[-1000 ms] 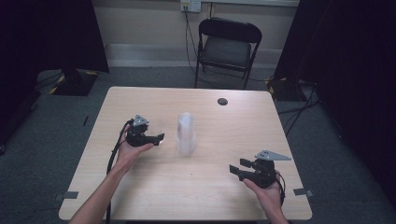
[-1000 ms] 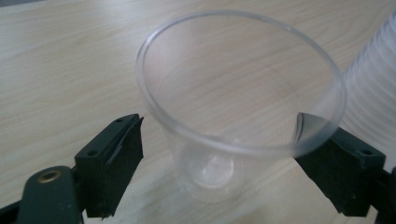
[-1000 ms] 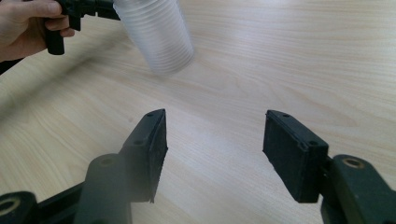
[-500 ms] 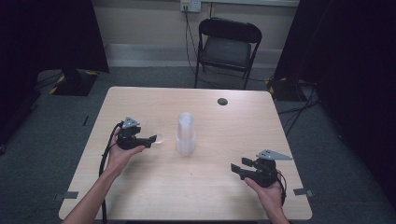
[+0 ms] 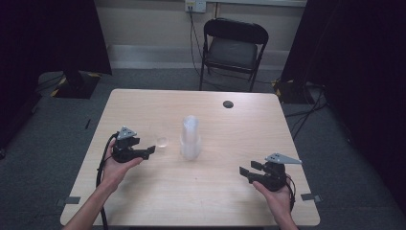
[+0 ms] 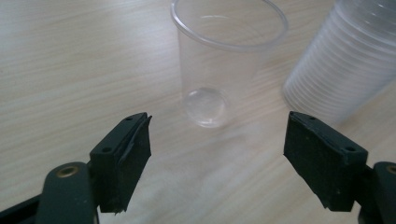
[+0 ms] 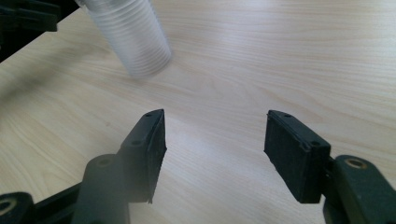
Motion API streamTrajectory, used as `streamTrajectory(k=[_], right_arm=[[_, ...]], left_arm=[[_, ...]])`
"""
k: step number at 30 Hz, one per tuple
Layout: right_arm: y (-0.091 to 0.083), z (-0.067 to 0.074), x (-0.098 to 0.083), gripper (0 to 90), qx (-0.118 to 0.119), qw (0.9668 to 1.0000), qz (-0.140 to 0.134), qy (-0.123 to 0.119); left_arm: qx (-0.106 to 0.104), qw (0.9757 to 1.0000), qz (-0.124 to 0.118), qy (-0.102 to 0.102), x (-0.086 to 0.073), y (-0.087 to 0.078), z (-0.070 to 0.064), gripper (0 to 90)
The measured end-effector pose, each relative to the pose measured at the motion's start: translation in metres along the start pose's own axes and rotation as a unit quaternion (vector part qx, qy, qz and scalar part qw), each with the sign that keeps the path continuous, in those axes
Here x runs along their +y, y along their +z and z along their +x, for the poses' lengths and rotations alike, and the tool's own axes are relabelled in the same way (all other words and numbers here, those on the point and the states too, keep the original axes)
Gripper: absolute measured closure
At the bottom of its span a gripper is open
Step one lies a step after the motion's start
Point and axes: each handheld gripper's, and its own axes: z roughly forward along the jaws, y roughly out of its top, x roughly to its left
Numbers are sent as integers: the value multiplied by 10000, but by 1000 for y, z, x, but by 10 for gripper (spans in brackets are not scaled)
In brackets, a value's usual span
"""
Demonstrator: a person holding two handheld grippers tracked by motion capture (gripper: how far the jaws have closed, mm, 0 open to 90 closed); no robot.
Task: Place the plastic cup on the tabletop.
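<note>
A tall stack of clear plastic cups point(image 5: 190, 138) stands upright near the middle of the wooden table point(image 5: 201, 201). Just left of it a single clear cup point(image 5: 163, 141) stands on its own. My left gripper point(image 5: 149, 151) is open, its jaws apart just short of that cup point(image 6: 224, 60), with the stack point(image 6: 345, 60) to the right behind it. My right gripper point(image 5: 246, 173) rests open at the front right, aimed towards the stack point(image 7: 133, 37), nothing between its jaws.
A small dark round disc point(image 5: 228, 104) lies at the table's far right. A black folding chair point(image 5: 232, 48) stands behind the far edge. Black curtains hang at both sides, and cables run over the grey floor.
My left gripper has drawn back left and toward the person, away from the stack, leaving a single cup standing beside it. The right gripper has stayed put.
</note>
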Motion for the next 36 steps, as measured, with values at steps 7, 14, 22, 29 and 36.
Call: streamTrajectory(k=[7,14,22,29,36], right_arm=[[2,-7,-2,382,-102,9999,32,44],[2,-8,-3,378,-150,9999,47,67],[4,-8,-4,375,-177,9998,80,10],[3,-10,-5,369,-245,9996,113,7],[5,-11,-6,343,-363,9991,193,-115]], left_arm=[[55,9998,117,153,-11,-17,-15,219],[5,9996,199,209,-19,-33,-27,224],[1,9993,332,142,-33,-41,-40,217],[-40,9986,366,385,-50,-46,-48,209],[-202,9970,480,580,-56,-41,-53,203]])
